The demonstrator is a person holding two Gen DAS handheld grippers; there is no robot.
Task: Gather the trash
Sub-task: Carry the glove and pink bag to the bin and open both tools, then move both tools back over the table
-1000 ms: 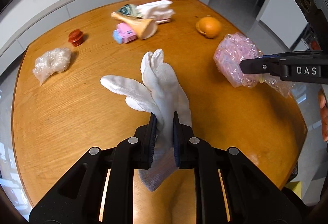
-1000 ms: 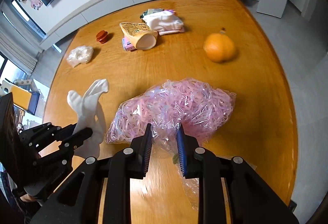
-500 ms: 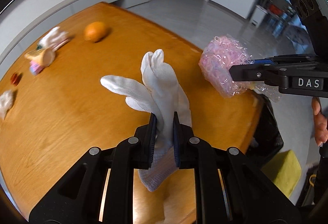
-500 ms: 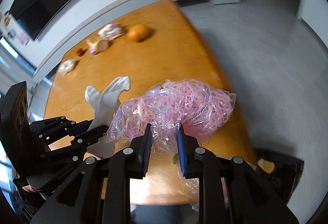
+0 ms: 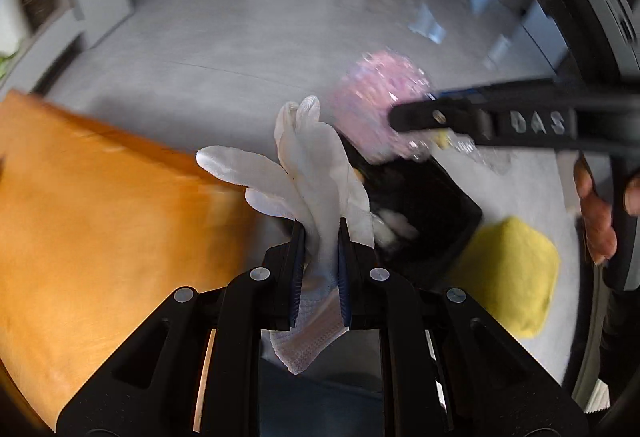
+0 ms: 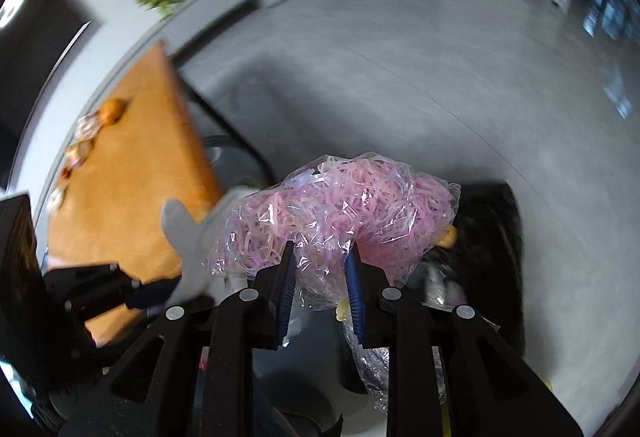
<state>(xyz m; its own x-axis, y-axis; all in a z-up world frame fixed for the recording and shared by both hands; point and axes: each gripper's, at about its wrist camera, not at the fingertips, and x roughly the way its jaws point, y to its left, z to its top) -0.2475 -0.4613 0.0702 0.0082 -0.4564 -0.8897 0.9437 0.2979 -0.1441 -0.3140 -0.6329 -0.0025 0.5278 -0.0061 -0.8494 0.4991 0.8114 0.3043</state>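
My left gripper [image 5: 319, 233] is shut on a white cotton glove [image 5: 308, 161], whose fingers stick up past the jaws. My right gripper [image 6: 320, 257] is shut on a clear plastic bag of pink rubber bands [image 6: 340, 209]; the same bag [image 5: 380, 109] shows blurred in the left wrist view, held by the right gripper [image 5: 404, 117] coming in from the right. Both loads hang over a black bin [image 5: 424, 205] on the floor beside the wooden table [image 5: 100, 217]. The bin [image 6: 492, 233] holds some scraps inside.
A yellow cushion-like object [image 5: 516, 269] lies right of the bin. A person's hand [image 5: 596, 213] grips the right tool. An orange fruit [image 6: 114, 111] and small items remain far off on the table [image 6: 132, 173]. Grey floor stretches beyond.
Both grippers swung away from over the table to past its edge, above the black bin on the floor. The glove and the pink bag stayed clamped.
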